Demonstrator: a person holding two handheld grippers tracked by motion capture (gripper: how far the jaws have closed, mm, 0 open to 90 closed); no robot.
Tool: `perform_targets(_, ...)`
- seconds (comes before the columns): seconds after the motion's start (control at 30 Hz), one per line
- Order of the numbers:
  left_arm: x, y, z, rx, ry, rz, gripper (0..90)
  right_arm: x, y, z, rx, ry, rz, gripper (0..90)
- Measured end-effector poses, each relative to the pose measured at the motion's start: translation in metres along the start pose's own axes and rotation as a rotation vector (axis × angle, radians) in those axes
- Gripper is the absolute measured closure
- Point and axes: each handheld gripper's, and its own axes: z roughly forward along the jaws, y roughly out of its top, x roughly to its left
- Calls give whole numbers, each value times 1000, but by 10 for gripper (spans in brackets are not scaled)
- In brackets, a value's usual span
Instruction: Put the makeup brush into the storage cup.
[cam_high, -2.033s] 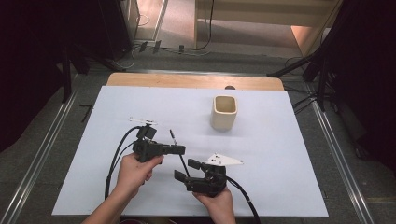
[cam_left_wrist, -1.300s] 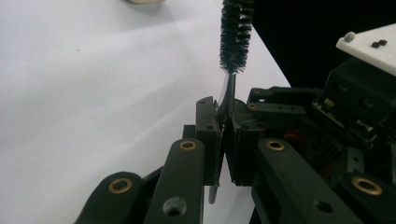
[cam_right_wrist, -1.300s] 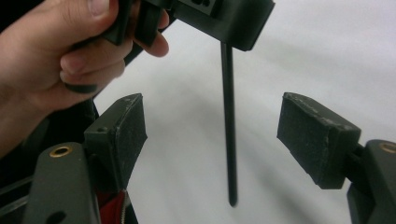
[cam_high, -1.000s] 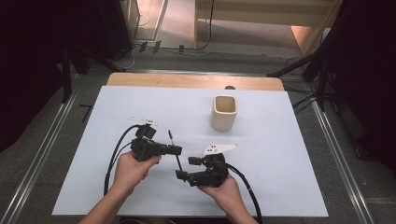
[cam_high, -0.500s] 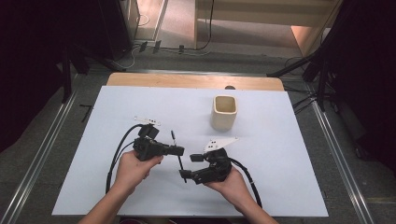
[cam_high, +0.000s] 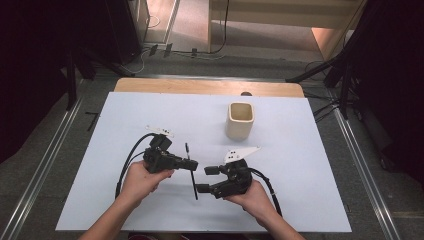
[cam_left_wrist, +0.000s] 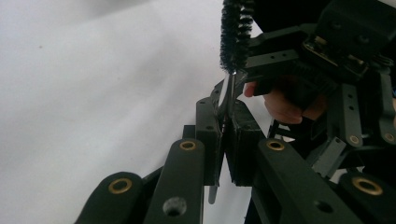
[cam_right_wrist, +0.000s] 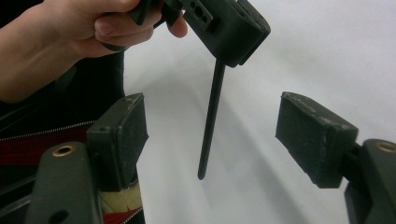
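Holding a thin black brush (cam_high: 191, 170) in the left gripper (cam_high: 192, 164): jaws clamped on the stem just below the bristles. In the left gripper view the bristle head (cam_left_wrist: 235, 35) sticks up past the closed jaws, and a short bit of stem pokes out below them.

In the high view the brush runs roughly upright in the picture, bristle end pointing away from the person, handle end pointing back toward them. It sits between the two grippers, above the white table (cam_high: 300, 150), near the front middle.

Right gripper (cam_high: 204, 179): jaws wide, nothing between the pads. They have just been closing a little. In the right gripper view the brush handle (cam_right_wrist: 210, 121) hangs down from the left gripper's closed jaws, into the gap between the two pads (cam_right_wrist: 122, 135) of the right gripper. Touching neither. Handle tip is free.

Left hand (cam_high: 142, 180) wraps the left gripper body; right hand (cam_high: 252, 195) wraps the right one. Grippers face each other, jaw tips near, not touching.

Tan square cup (cam_high: 240, 120) stands upright on the table, farther back and to the right, well apart from both grippers. Cup opening faces up; can't tell what's inside.
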Motion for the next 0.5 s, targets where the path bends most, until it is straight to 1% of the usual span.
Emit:
perform_targets(0.03,0,0,0,6,-3,10,851,0,0,1,-1,5,-5,268)
perform_targets(0.1,1,0,1,33,-16,20,851,-1,-1,3,-4,19,-7,274)
perform_targets(0.13,1,0,1,36,-15,24,851,-2,-2,4,-6,27,-11,277)
perform_targets(0.2,2,0,1,39,-41,25,851,-2,-3,6,-5,44,-2,289)
perform_targets(0.27,3,0,0,40,-64,40,851,-3,-4,8,-9,58,9,301)
perform_targets(0.33,3,0,0,39,-82,59,850,-2,-4,10,-8,56,7,305)
perform_targets(0.4,4,-1,1,43,-89,82,850,-1,-5,11,0,48,0,309)
perform_targets(0.43,4,-1,3,47,-95,84,850,-1,-5,12,-2,48,2,316)
perform_targets(0.5,4,-1,4,54,-92,88,850,-1,-6,14,-3,46,12,335)
